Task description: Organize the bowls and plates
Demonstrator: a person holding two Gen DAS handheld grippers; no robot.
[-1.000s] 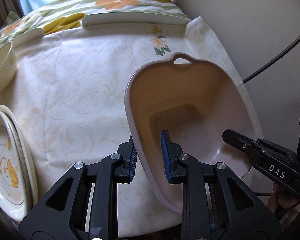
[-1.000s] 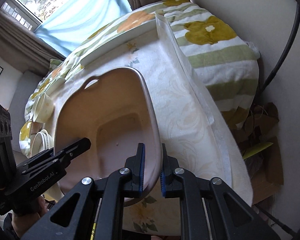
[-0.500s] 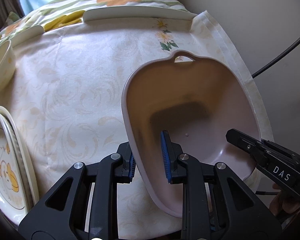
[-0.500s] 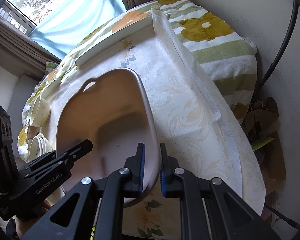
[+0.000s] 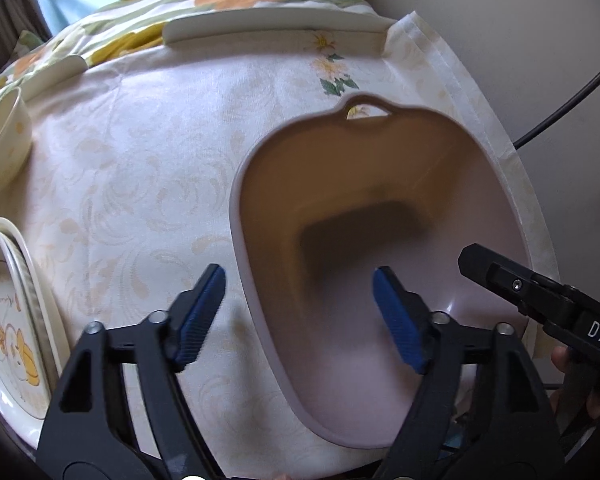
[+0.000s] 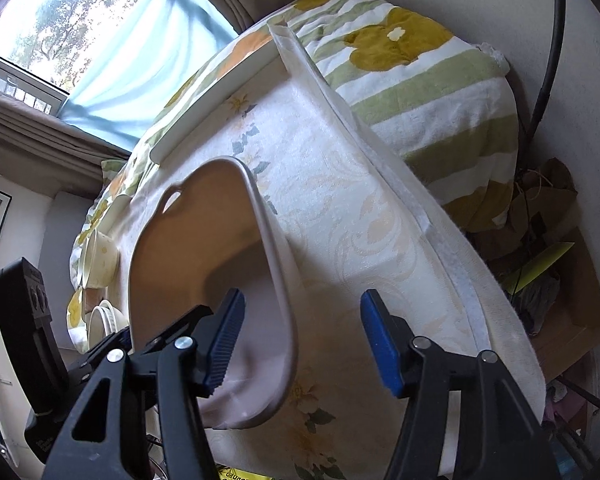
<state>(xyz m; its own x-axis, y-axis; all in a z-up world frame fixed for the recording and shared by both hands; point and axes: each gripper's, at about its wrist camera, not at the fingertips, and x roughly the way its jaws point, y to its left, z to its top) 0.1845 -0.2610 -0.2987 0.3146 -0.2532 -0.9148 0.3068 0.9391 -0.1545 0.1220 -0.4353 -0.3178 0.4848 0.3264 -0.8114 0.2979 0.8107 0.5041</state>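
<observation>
Nearest in the left wrist view, the left gripper [image 5: 298, 312] is seen with its jaws opening; the near-left rim of the pink basin [image 5: 380, 240] passes between the blue pads without being pressed by either. In the right wrist view the right gripper [image 6: 302, 340] is likewise opening, the basin's [image 6: 204, 248] right rim standing between its pads, untouched. The basin is seen resting on the bench [image 5: 140, 168], near its right edge, on a pale patterned tablecloth [image 5: 148, 200]; nothing is observed inside it. A looped handle [image 5: 366, 106] is noted on its far rim.

At the near left of the bench, a stack of plates [image 5: 8, 320] with orange flower print is recorded, partly cut by the frame edge. Farther along the left edge, a cream bowl [image 5: 4, 148] is seen lying on its side.

At the far edge of the bench, a white raised border [image 5: 276, 26] is noted, with a floral striped blanket [image 6: 420, 80] beyond it. A window with a blue curtain [image 6: 112, 64] lies farthest.
</observation>
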